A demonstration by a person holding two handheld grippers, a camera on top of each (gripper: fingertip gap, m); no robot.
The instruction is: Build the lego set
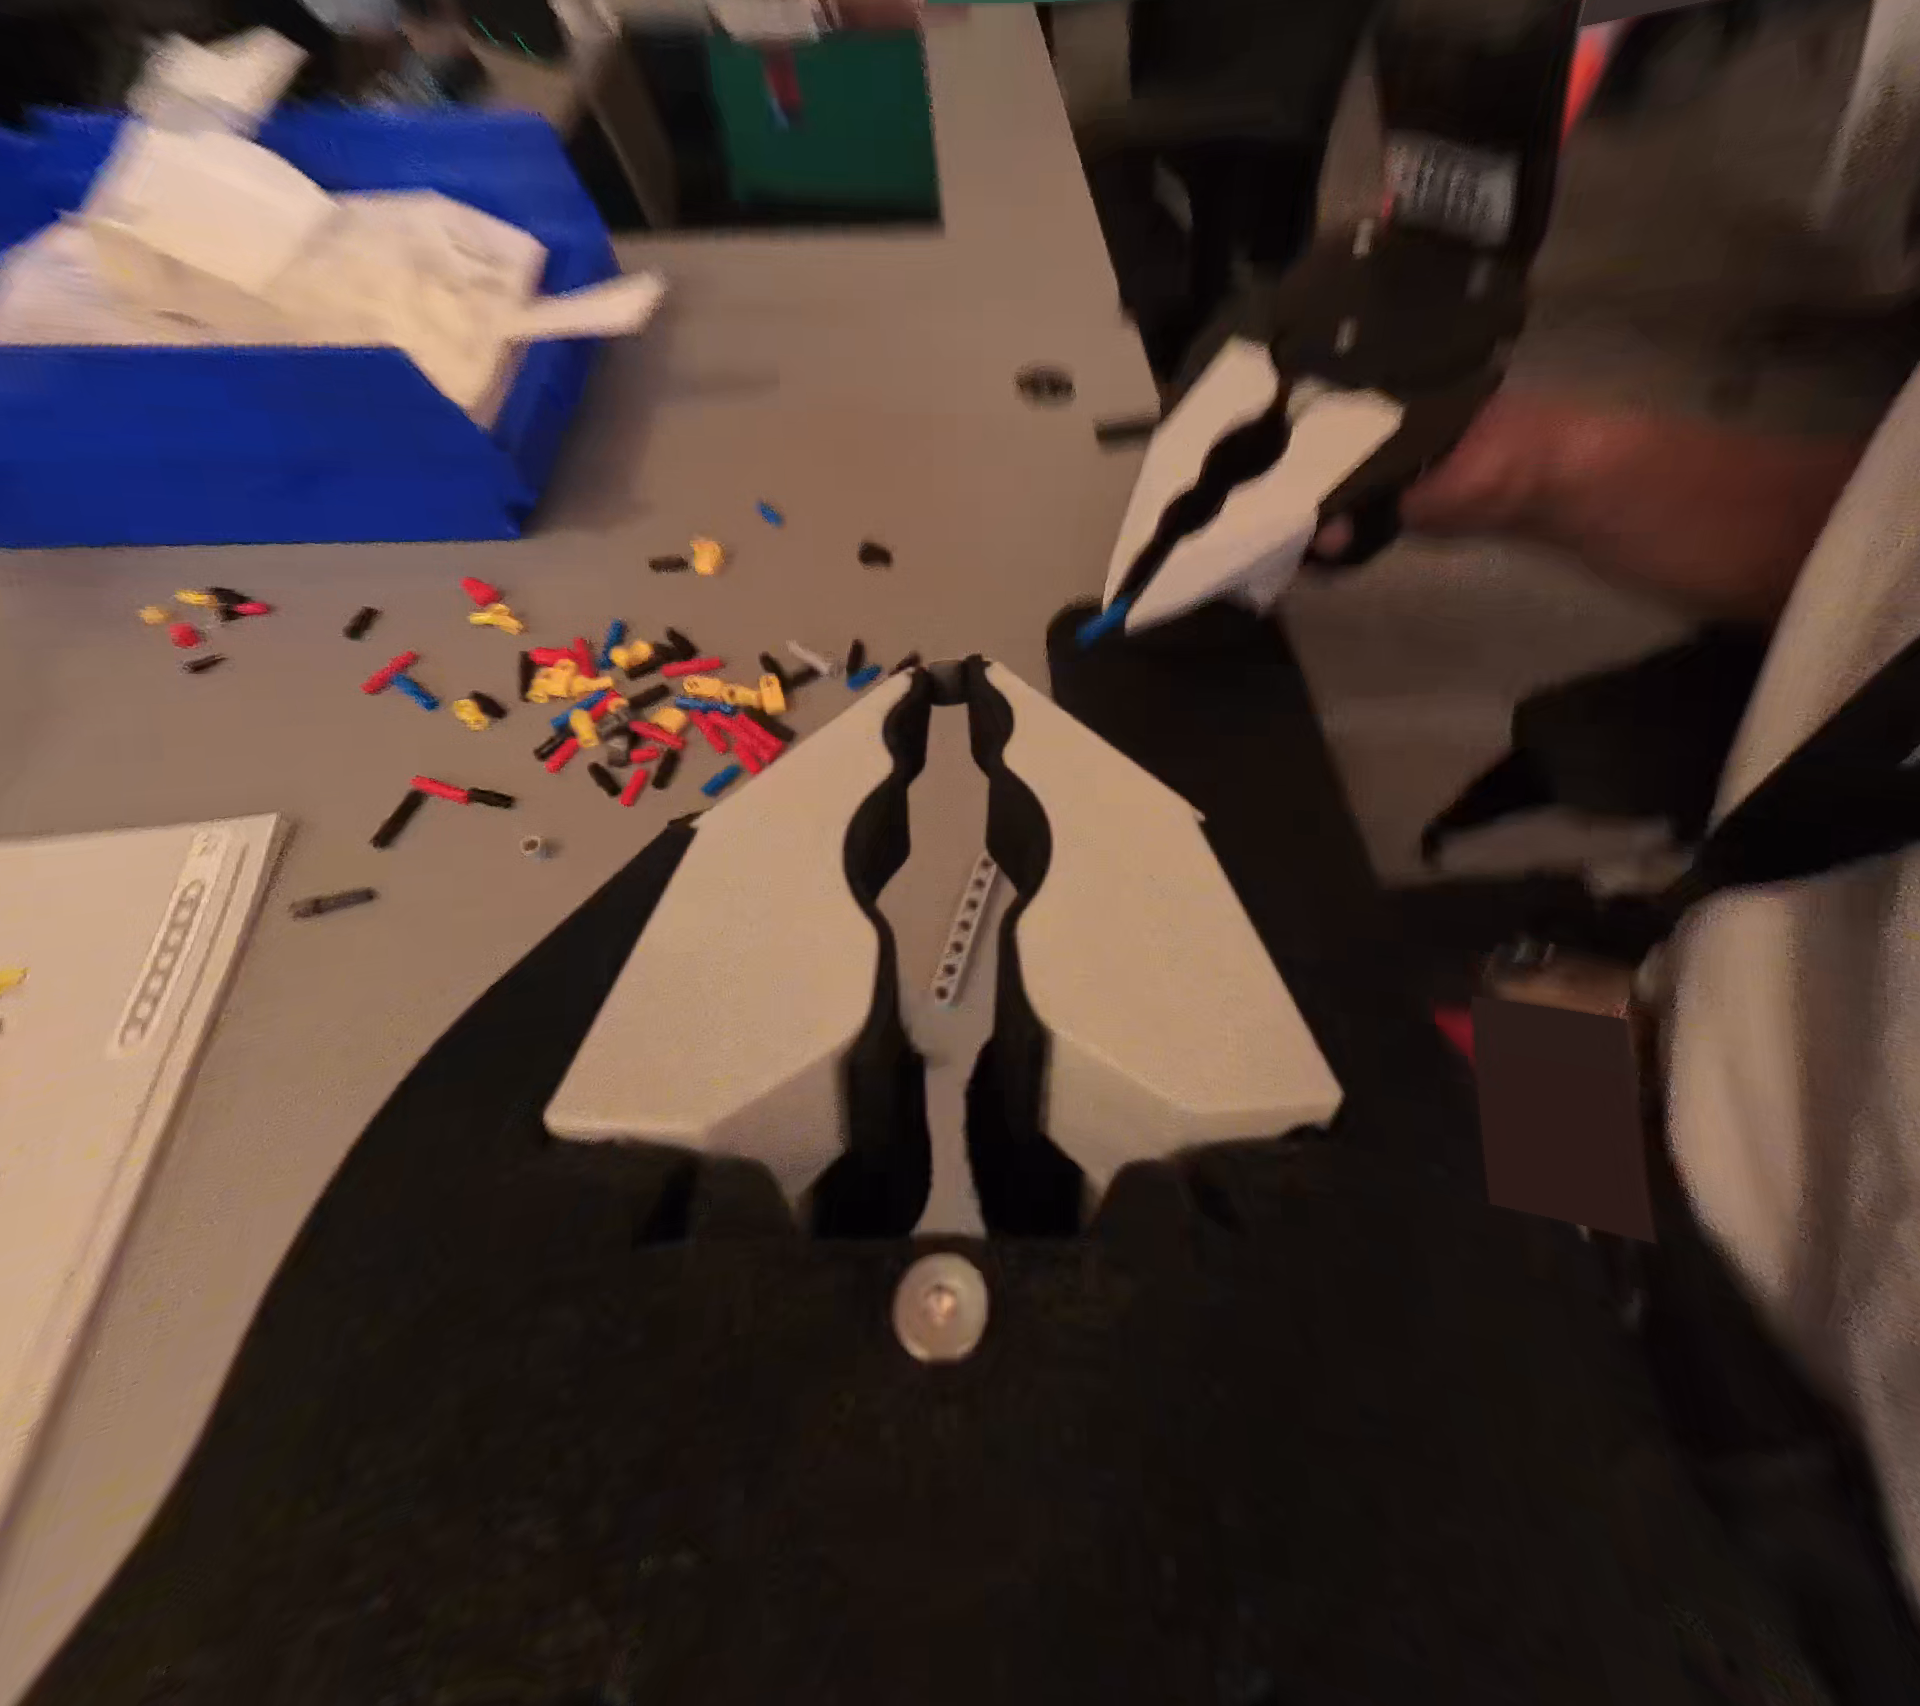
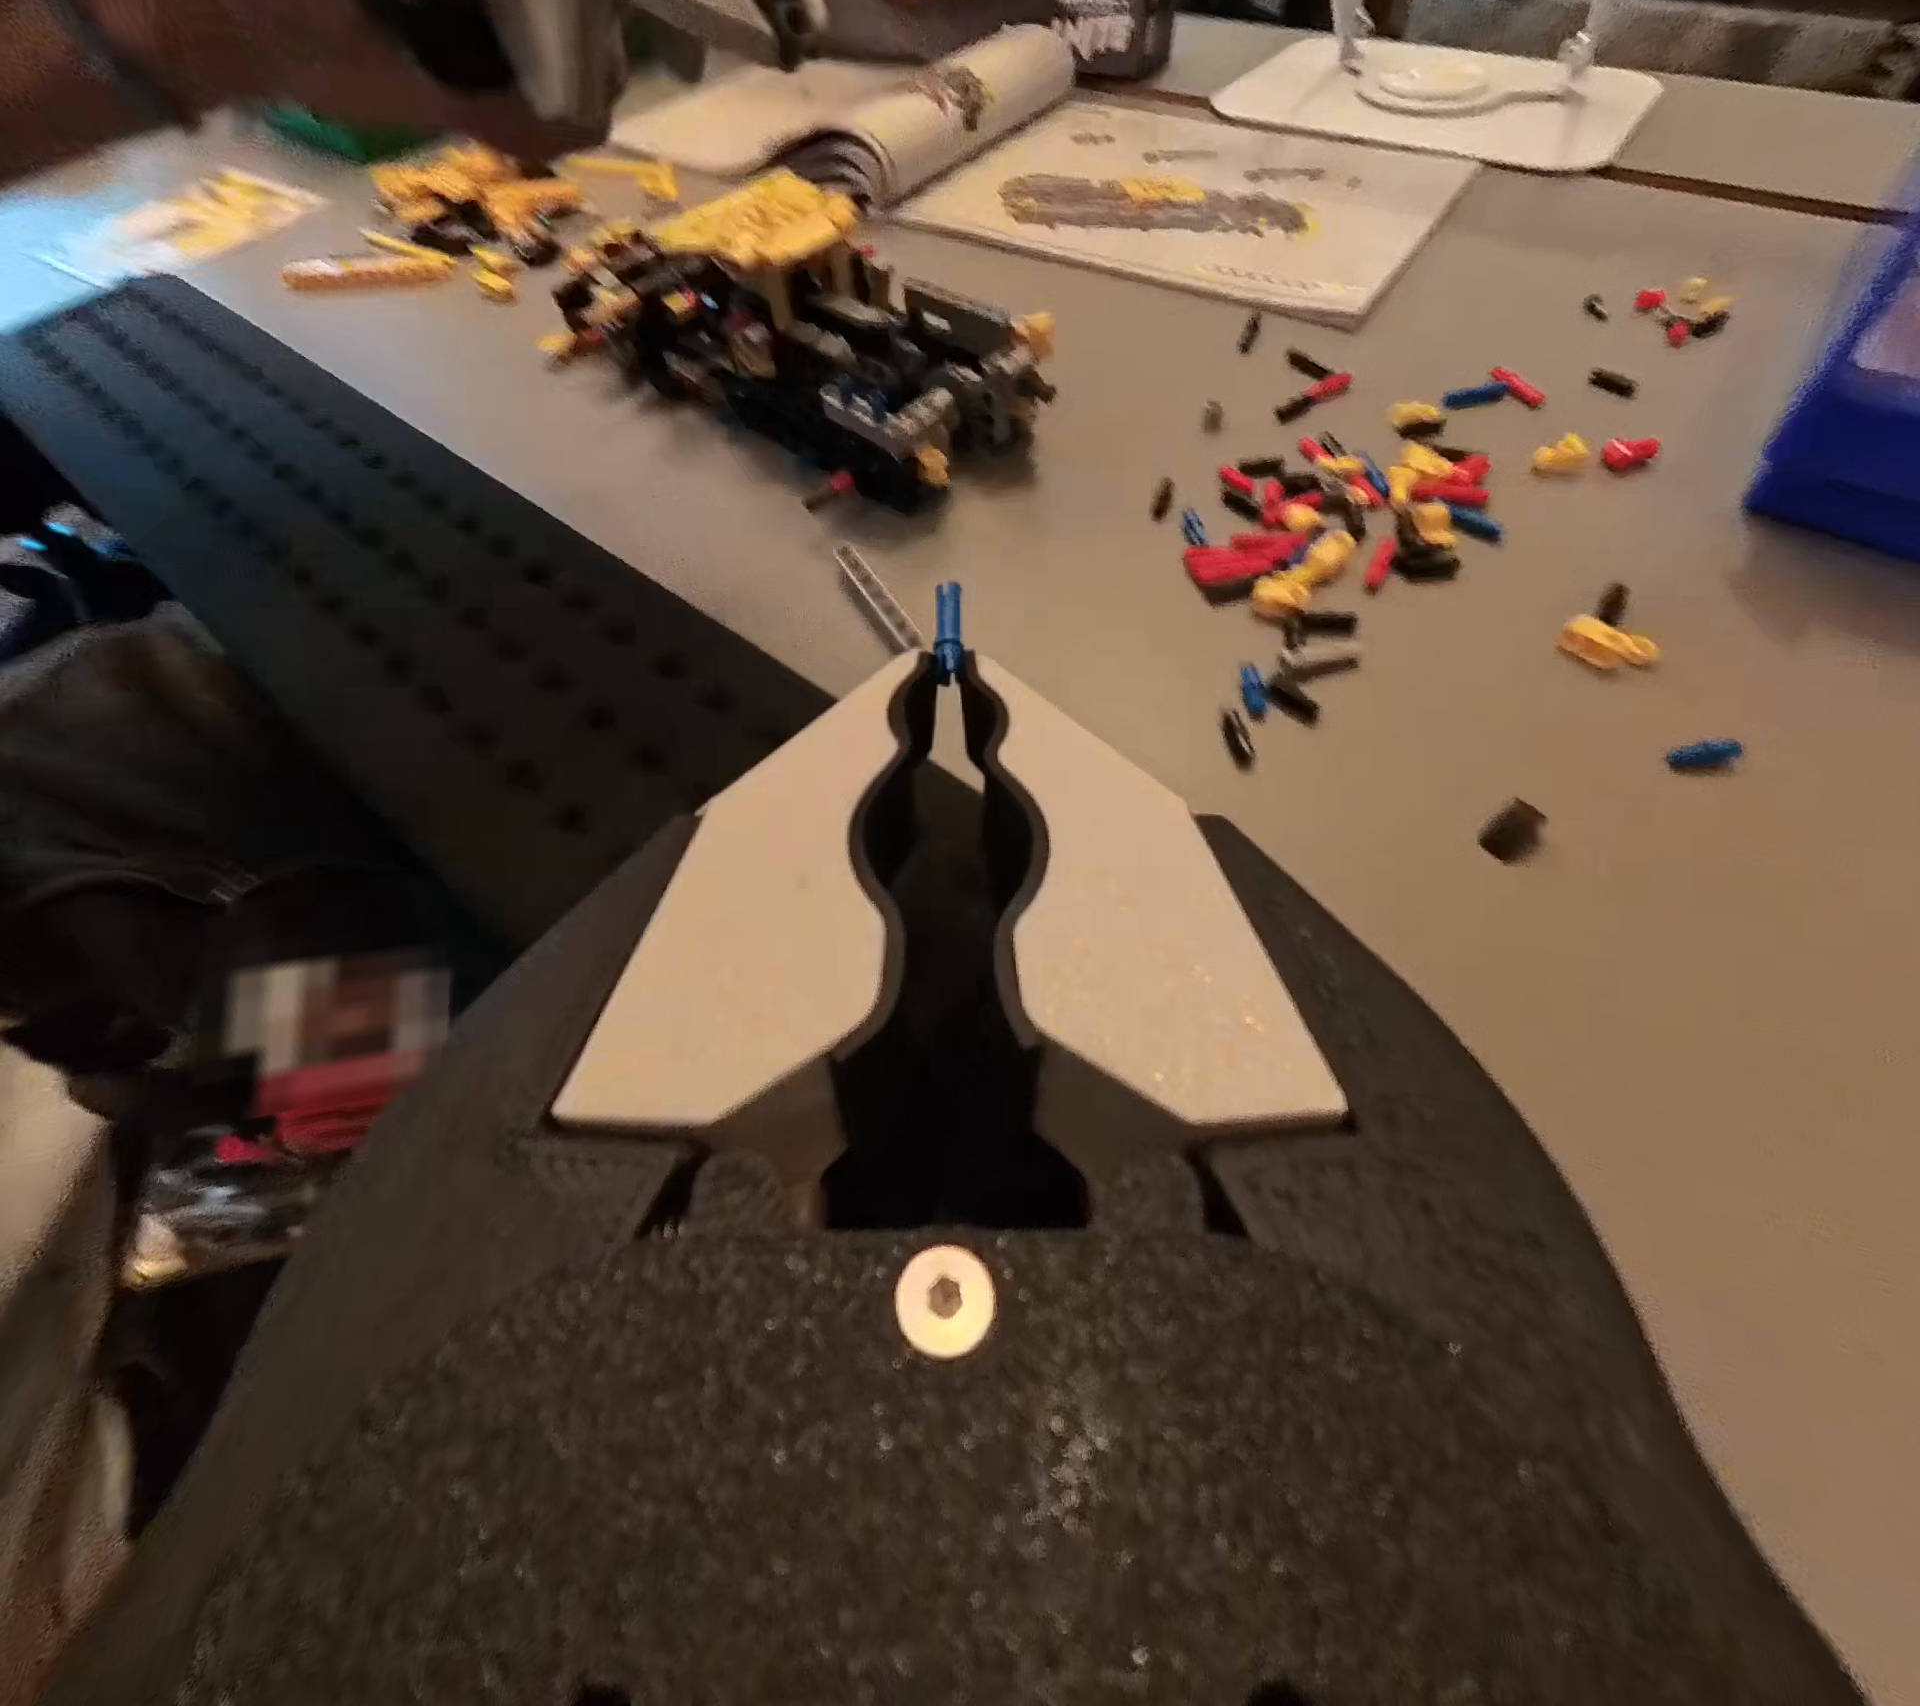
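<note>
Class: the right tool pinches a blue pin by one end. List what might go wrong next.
1. The blue pin is held only at the right tool tips; it may twist or drop.
2. A dropped pin could vanish among the loose pins.
3. Both views are blurred, so aiming seems hard.

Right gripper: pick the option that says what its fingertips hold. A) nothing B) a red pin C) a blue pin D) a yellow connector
C: in the right wrist view the right gripper is shut on a blue pin, which sticks out past the fingertips above the grey table; the left wrist view shows the same blue piece at that gripper's tips.
</note>
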